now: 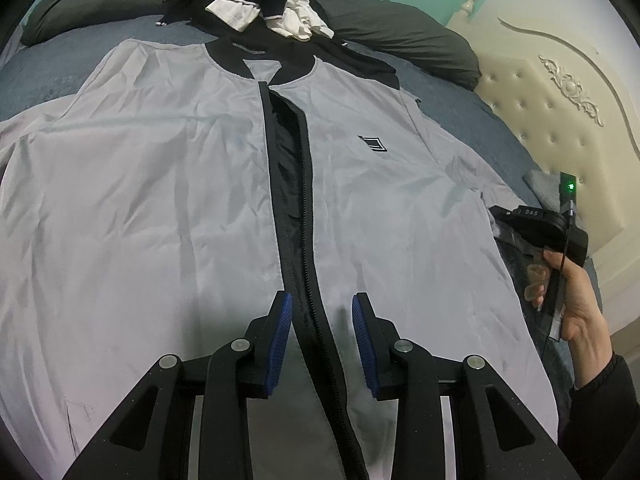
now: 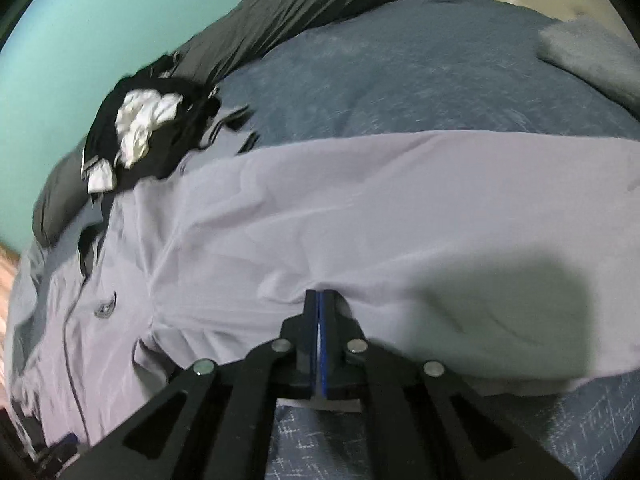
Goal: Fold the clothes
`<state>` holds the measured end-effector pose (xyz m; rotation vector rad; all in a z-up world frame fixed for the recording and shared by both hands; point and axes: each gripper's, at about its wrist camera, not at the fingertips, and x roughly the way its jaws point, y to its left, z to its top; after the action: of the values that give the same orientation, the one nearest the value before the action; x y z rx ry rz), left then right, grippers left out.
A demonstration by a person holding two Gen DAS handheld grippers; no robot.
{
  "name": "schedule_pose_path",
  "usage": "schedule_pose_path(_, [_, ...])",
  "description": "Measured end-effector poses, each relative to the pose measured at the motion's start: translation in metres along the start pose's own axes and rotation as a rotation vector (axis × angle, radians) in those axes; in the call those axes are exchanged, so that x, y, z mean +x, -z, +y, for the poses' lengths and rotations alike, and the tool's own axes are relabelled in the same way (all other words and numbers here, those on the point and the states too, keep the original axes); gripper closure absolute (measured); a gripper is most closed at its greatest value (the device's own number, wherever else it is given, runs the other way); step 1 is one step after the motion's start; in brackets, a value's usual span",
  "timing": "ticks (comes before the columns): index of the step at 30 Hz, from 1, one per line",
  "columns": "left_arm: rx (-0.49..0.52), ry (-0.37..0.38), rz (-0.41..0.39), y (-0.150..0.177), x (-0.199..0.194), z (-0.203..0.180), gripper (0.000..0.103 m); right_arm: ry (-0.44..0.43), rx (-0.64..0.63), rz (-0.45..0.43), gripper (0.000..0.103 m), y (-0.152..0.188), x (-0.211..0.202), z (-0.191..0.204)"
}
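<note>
The wide bed with its blue-grey textured cover (image 1: 460, 120) fills the scene, a long dark grey pillow (image 1: 400, 28) runs along its far edge, and a cream tufted headboard (image 1: 560, 128) stands at the right. Spread front-up across the bed is the pale grey lightweight jacket with black collar and black zip (image 1: 160, 200), laid flat, I'd say, so its sides can be folded inward. The zip is open, showing dark lining down the middle, and a small black chest badge (image 1: 374, 145) sits right of it. The fabric is thin and faintly creased, smooth over the front panels, rumpled toward the right side.

At the far end, just beyond the collar, lies a heap of black and white clothes (image 1: 248, 4), probably waiting their turn.

Now the tools. The left tool (image 1: 322, 340) hovers above the near hem, blue pads spread wide either side of the zip, holding nothing. The right tool (image 2: 320, 304), gripped by the person's right hand (image 1: 576, 300) at the jacket's right edge, has its pads pressed together, pinching a tuck of the pale fabric at the side, near where the sleeve stretches away to the right. That grip looks like the start of a fold toward the centre.
</note>
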<state>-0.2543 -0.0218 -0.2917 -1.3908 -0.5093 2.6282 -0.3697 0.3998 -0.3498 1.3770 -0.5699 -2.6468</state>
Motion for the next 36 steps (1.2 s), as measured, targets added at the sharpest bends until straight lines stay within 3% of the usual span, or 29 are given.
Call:
schedule_pose_path(4, [0.005, 0.000, 0.005, 0.000, 0.001, -0.002, 0.069, -0.063, 0.069, 0.039, 0.103, 0.001, 0.011, -0.017])
schedule_pose_path(7, [0.009, 0.000, 0.011, 0.000, 0.003, -0.003, 0.069, 0.000, 0.061, -0.010, 0.103, -0.003, -0.004, -0.015])
schedule_pose_path(12, [0.024, 0.001, 0.011, 0.002, 0.000, -0.007, 0.069, 0.005, 0.165, -0.029, 0.103, 0.002, -0.018, -0.048])
schedule_pose_path(19, [0.035, 0.015, -0.001, 0.001, -0.005, -0.015, 0.069, 0.146, 0.194, -0.101, 0.103, 0.001, -0.052, -0.091])
schedule_pose_path(23, [0.039, 0.016, -0.006, 0.000, -0.006, -0.020, 0.068, 0.068, 0.173, -0.119, 0.098, 0.002, -0.064, -0.081])
schedule_pose_path(25, [0.039, 0.017, -0.005, 0.000, -0.005, -0.021, 0.068, -0.026, 0.151, -0.074, 0.098, 0.006, -0.058, -0.070])
schedule_pose_path(27, [0.040, 0.019, -0.003, 0.000, -0.004, -0.022, 0.068, -0.063, 0.156, -0.013, 0.098, 0.013, -0.047, -0.068])
schedule_pose_path(31, [0.043, 0.022, -0.001, 0.000, -0.003, -0.025, 0.068, -0.005, 0.203, -0.004, 0.102, 0.019, -0.049, -0.091])
schedule_pose_path(36, [0.047, 0.026, 0.001, 0.001, -0.002, -0.029, 0.068, 0.163, 0.220, -0.108, 0.102, 0.008, -0.082, -0.123])
